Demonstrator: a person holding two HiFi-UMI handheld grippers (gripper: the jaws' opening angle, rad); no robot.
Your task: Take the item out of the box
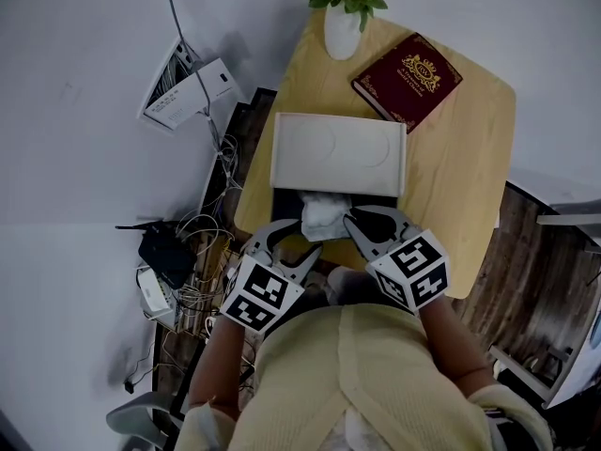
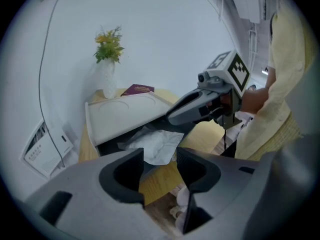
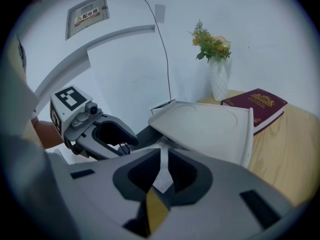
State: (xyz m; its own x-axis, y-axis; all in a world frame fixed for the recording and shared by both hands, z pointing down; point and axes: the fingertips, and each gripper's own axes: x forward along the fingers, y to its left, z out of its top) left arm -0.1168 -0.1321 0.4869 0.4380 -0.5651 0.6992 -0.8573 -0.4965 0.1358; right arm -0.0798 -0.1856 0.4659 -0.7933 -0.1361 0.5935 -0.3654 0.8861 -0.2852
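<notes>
A black box (image 1: 285,201) with its white lid (image 1: 338,153) tipped back stands on the wooden table (image 1: 470,186). A crumpled white packet (image 1: 325,216) sticks out of the box's near side. My right gripper (image 1: 352,222) is at the packet's right edge. In the right gripper view its jaws (image 3: 164,156) are almost together, with a strip of the white packet (image 3: 162,181) pinched between them. My left gripper (image 1: 293,242) hangs just in front of the box at the table's near edge. Its jaws (image 2: 160,156) stand apart and hold nothing; the packet (image 2: 155,144) lies beyond them.
A maroon book (image 1: 407,80) and a white vase of flowers (image 1: 342,26) stand behind the box. Left of the table, tangled cables and small devices (image 1: 178,261) lie on the floor, with a white carton (image 1: 188,92) further back. The person's torso is close to the table's near edge.
</notes>
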